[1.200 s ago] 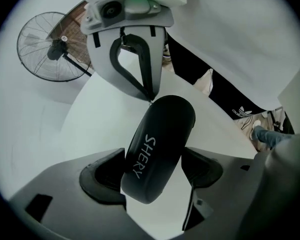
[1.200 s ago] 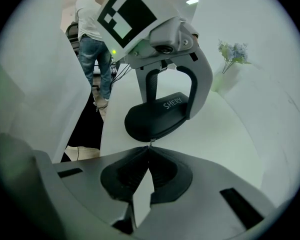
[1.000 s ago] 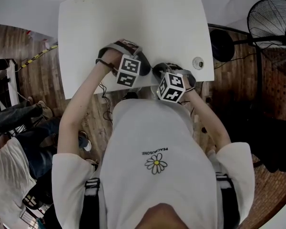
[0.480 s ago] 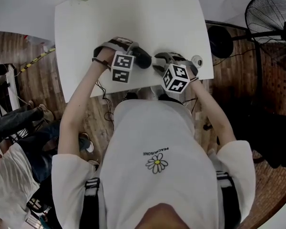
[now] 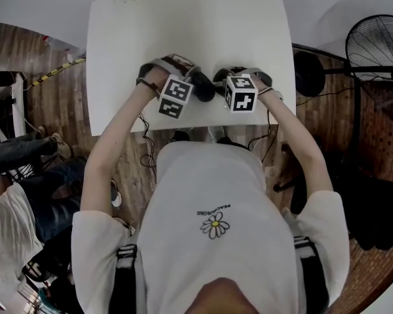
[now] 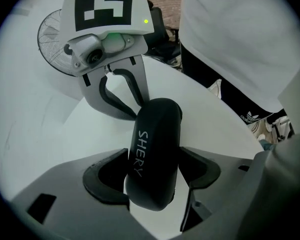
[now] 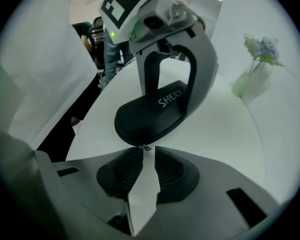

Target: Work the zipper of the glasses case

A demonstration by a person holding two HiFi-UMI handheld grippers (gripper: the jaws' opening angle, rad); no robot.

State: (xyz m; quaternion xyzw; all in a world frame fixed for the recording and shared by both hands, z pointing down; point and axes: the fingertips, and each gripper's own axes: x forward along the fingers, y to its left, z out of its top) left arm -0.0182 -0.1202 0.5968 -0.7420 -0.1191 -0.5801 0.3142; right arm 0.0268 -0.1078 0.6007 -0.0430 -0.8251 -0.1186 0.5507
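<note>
A black glasses case (image 5: 204, 89) marked SHERY lies at the near edge of the white table (image 5: 183, 31). My left gripper (image 6: 155, 153) is shut on one end of the case (image 6: 152, 154), a pad against each long side, and its jaws have just been closing. From the other end, my right gripper (image 7: 144, 151) faces the case (image 7: 150, 115). Its jaws have just been closing to a narrow gap. The small metal zipper pull (image 7: 144, 147) sits at the mouth of that gap, with no pad pressing on it. In the head view my right gripper (image 5: 219, 84) is just right of the case.
A small vase with flowers (image 7: 256, 71) stands at the table's far edge. A floor fan (image 5: 378, 44) is off the table to the right. The table's near edge runs under my wrists, with cables on the wooden floor (image 5: 59, 103) below.
My right gripper has moved up from the table's near edge to the case's right end and rolled, its marker cube now turned. The left gripper has stayed on the case.
</note>
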